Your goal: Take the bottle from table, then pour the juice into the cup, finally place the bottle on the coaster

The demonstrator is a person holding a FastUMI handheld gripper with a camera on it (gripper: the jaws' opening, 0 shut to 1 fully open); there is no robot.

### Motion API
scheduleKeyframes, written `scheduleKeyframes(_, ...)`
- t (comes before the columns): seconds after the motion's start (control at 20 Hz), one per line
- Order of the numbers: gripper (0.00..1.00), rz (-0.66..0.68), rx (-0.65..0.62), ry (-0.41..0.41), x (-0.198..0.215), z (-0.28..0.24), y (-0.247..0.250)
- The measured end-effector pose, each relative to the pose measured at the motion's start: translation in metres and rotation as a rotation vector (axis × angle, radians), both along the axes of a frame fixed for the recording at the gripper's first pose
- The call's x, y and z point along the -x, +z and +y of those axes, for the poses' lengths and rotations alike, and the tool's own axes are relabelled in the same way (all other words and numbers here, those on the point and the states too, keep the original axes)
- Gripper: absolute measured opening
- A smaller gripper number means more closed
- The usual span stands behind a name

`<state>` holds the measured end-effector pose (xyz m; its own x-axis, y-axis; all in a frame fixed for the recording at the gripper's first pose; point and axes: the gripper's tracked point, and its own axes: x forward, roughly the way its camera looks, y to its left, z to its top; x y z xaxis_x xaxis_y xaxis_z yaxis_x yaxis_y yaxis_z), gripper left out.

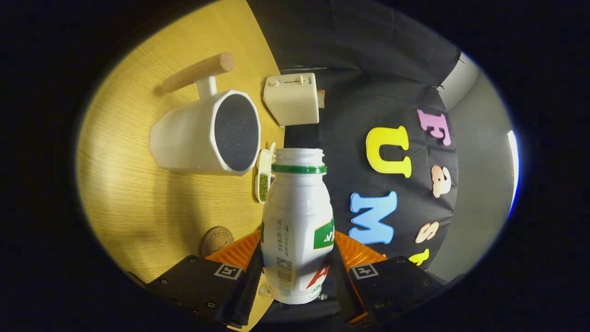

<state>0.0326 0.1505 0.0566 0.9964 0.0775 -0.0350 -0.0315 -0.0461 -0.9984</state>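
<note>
the gripper (297, 272) is clamped on the bottle (297, 230), both fingers pressing its sides, cap off, view rolled. the cup (207, 133) sits beyond and left on the table (133, 203), mouth visible. keep rolling slowly, bringing the neck over that mouth; the coaster (215, 240) lies near the left finger.

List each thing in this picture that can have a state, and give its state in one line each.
Bottle: uncapped, held between the fingers, tipped toward the cup.
Cup: standing on the table, mouth open, dark inside.
Hand-held gripper: shut on the bottle.
Coaster: bare, flat on the table.
Toaster: beyond the cup, a slice in its slot.
Small dish: holds green beans.
</note>
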Motion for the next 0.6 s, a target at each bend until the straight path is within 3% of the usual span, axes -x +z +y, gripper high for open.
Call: scheduleKeyframes(0.6, 0.71, -0.039, 0.106, -0.003, -0.001, 0.003, 0.019)
